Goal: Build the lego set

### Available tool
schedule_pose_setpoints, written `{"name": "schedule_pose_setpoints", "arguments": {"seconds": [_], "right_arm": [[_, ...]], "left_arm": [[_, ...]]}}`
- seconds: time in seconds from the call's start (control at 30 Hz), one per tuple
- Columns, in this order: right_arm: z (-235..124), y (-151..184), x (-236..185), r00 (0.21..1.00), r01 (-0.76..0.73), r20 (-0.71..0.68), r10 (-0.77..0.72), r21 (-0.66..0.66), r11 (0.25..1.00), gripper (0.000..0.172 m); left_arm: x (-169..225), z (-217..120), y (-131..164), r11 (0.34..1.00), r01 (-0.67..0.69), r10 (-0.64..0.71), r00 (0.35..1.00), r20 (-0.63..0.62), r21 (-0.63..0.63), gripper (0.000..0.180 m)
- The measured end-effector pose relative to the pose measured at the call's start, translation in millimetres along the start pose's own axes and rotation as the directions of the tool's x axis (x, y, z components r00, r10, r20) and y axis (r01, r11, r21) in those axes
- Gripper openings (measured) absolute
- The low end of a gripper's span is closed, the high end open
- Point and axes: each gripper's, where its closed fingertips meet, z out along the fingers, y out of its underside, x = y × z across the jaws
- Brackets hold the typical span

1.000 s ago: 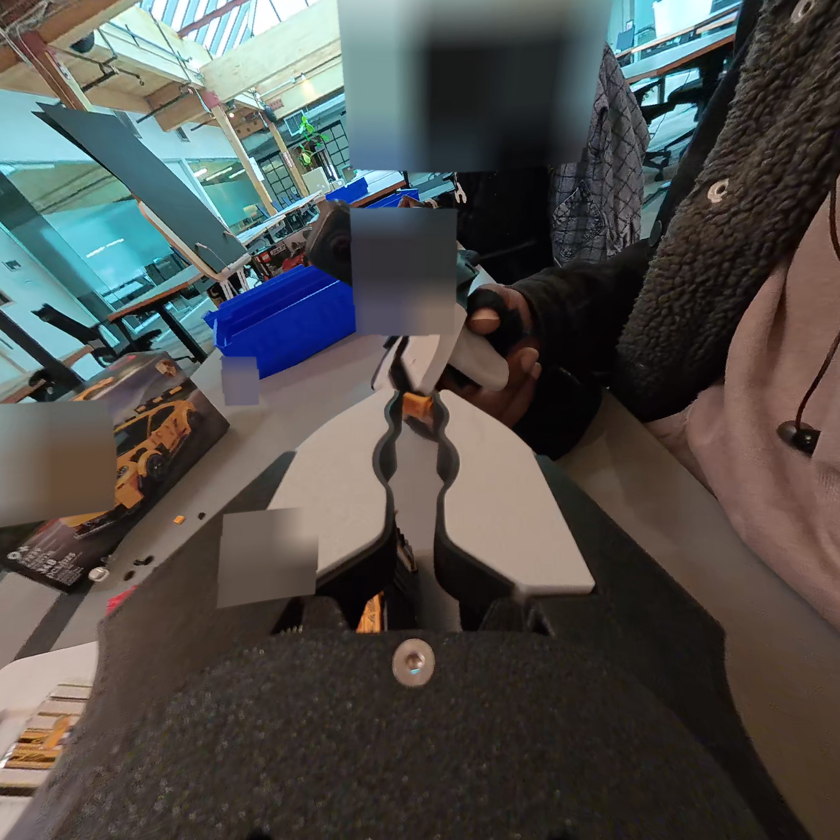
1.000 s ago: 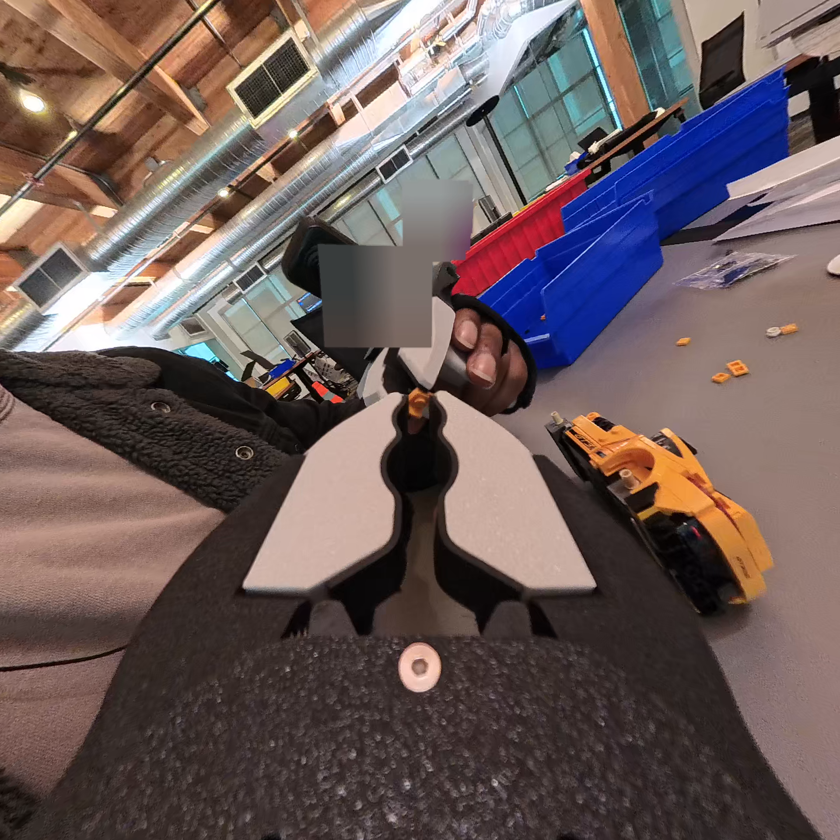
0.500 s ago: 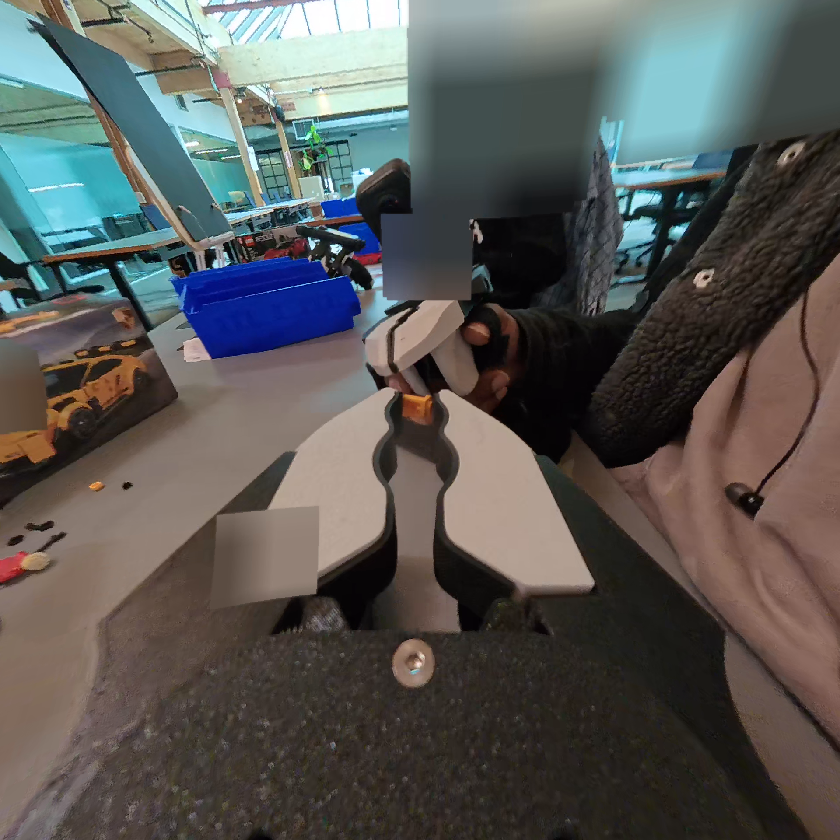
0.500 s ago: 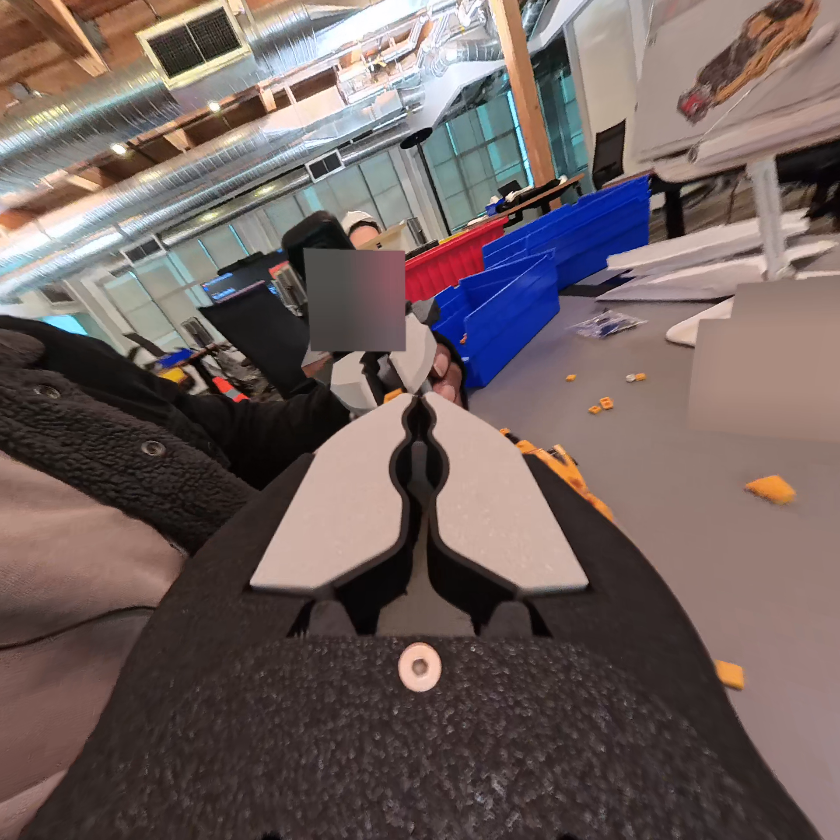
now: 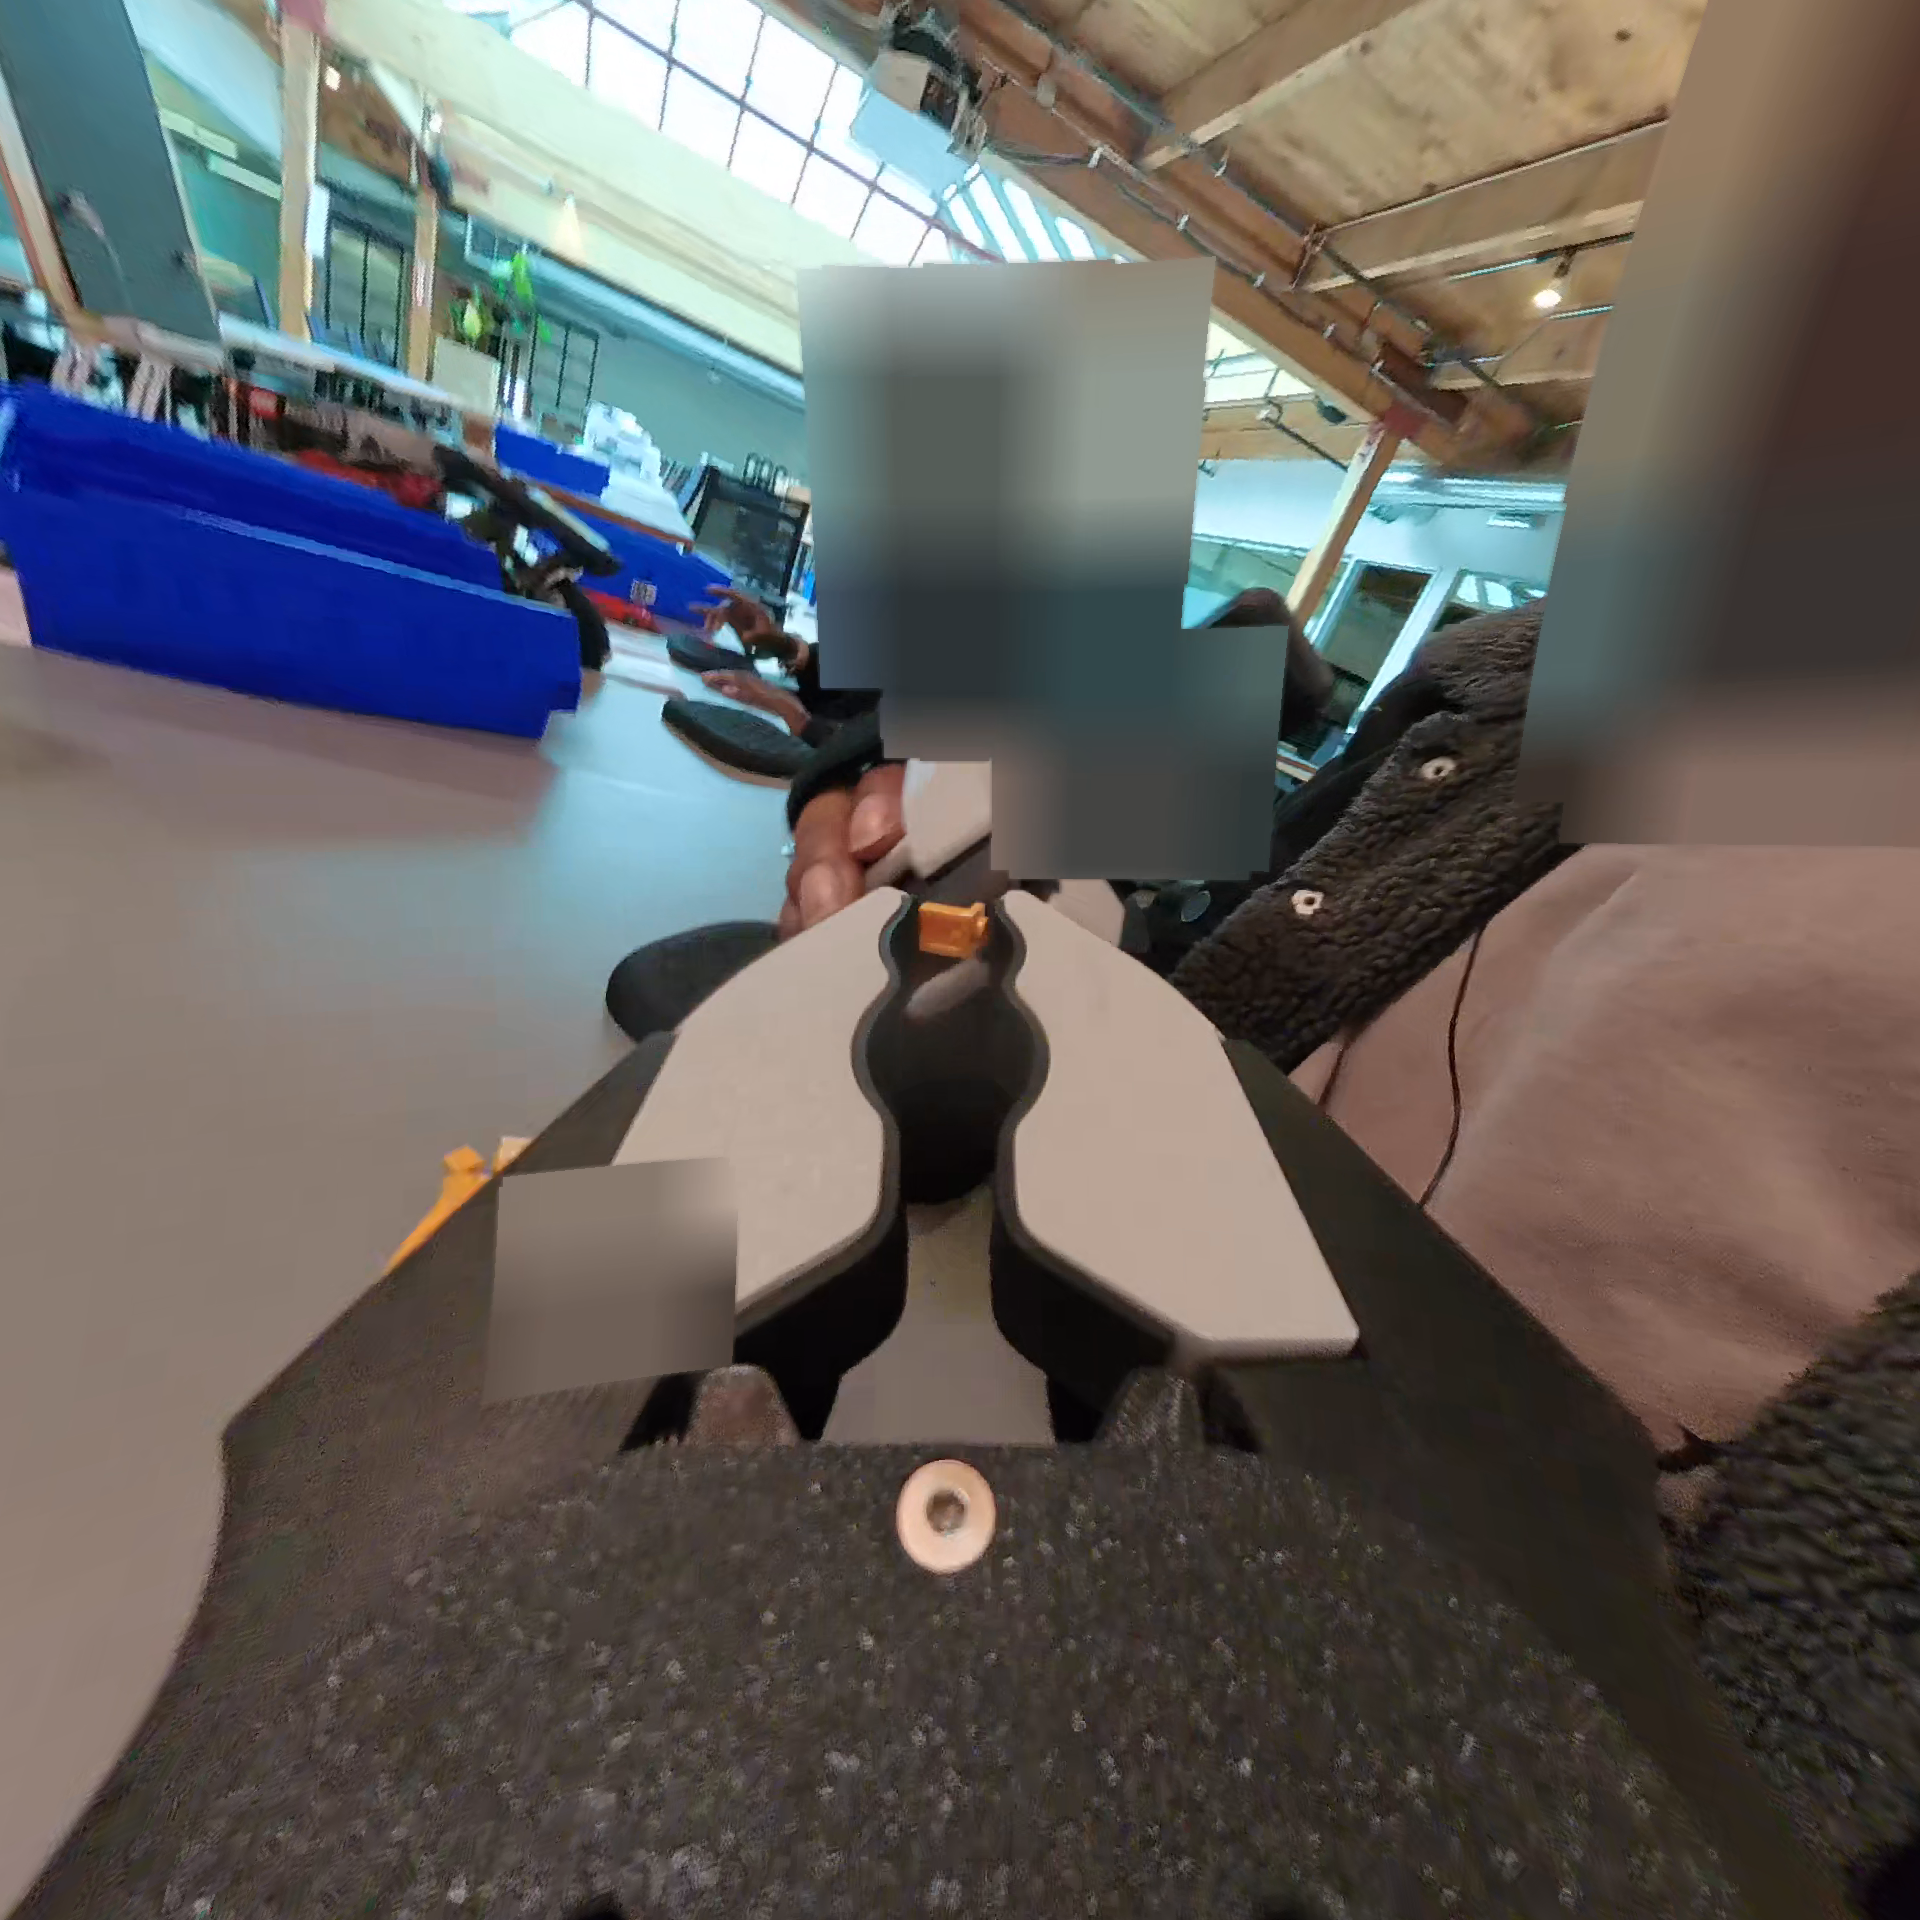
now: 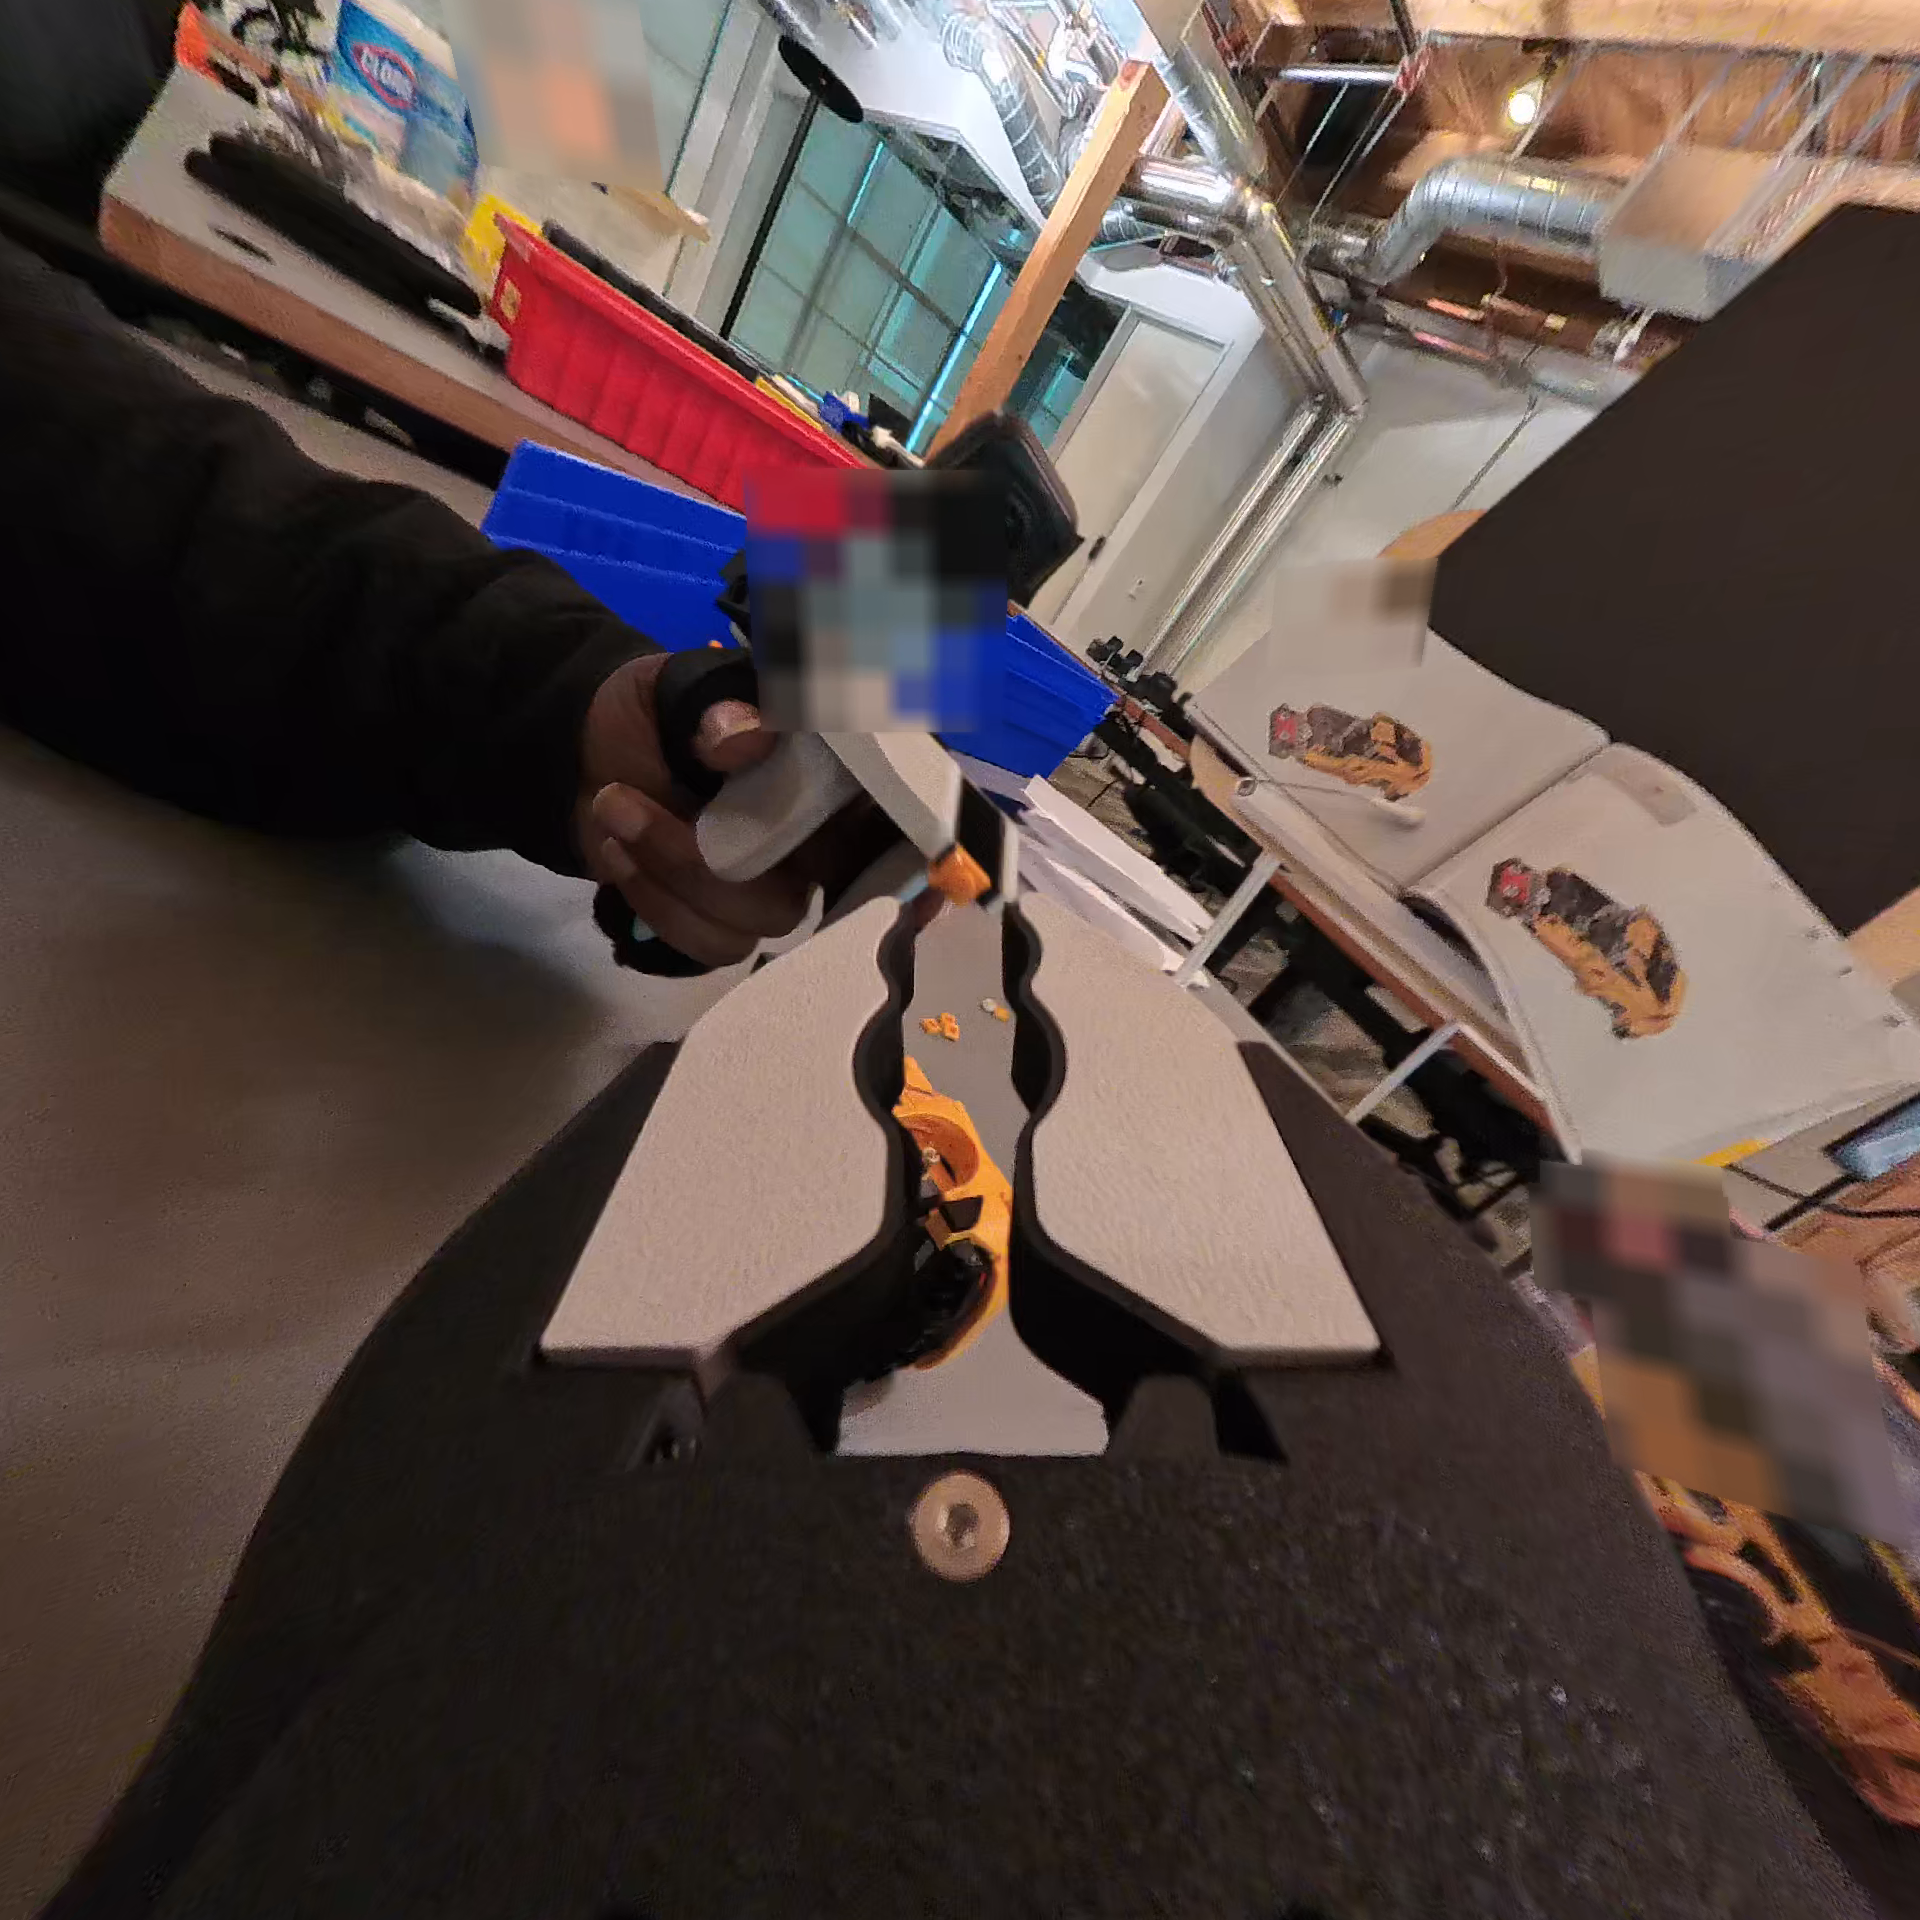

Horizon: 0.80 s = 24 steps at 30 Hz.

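Observation:
My left gripper (image 5: 951, 914) is shut on a small orange brick piece (image 5: 951, 928), pinched at its fingertips. The right wrist view shows the same gripper (image 6: 961, 852) farther off, with the piece (image 6: 958, 875) between its grey fingers and a hand (image 6: 665, 831) on its handle. My right gripper (image 6: 961, 920) is open and empty, its tips just short of that piece. An orange toy car (image 6: 951, 1174) lies on the grey table (image 6: 208, 1143) below, seen through the gap between my right fingers. In the left wrist view the right gripper is mostly hidden.
Blue bins (image 5: 281, 613) (image 6: 623, 551) and a red bin (image 6: 644, 364) stand at the back of the table. Small orange pieces (image 6: 943, 1025) lie loose beyond the car. An open booklet with car pictures (image 6: 1558, 904) and a printed box (image 6: 1818, 1662) are at the right. My left and right fingertips are right by each other.
A second ago both grippers pinched the orange piece. The right gripper came off it, shut on air, and has now opened again. The left gripper kept its hold. Both views swung round.

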Motion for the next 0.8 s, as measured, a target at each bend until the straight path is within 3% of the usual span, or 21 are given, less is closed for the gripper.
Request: {"name": "schedule_pose_setpoints", "arguments": {"seconds": [0.37,0.57,0.8], "right_arm": [[6.0,13.5,-6.2,0.989,0.146,-0.021,-0.149,-0.083,0.986,0.009],[5.7,16.2,-4.8,0.994,0.111,-0.012,-0.113,-0.095,0.989,0.008],[6.1,39.7,3.5,0.991,0.117,-0.035,-0.128,-0.224,0.968,0.008]], "left_arm": [[-6.1,5.3,14.6,0.968,0.245,-0.248,0.968,-0.039,-0.06,0.012],[-10.2,4.5,15.8,0.965,0.254,-0.255,0.967,-0.016,-0.063,0.014],[-30.9,0.2,26.6,0.973,0.178,-0.149,0.971,0.187,-0.149,0.02]]}}
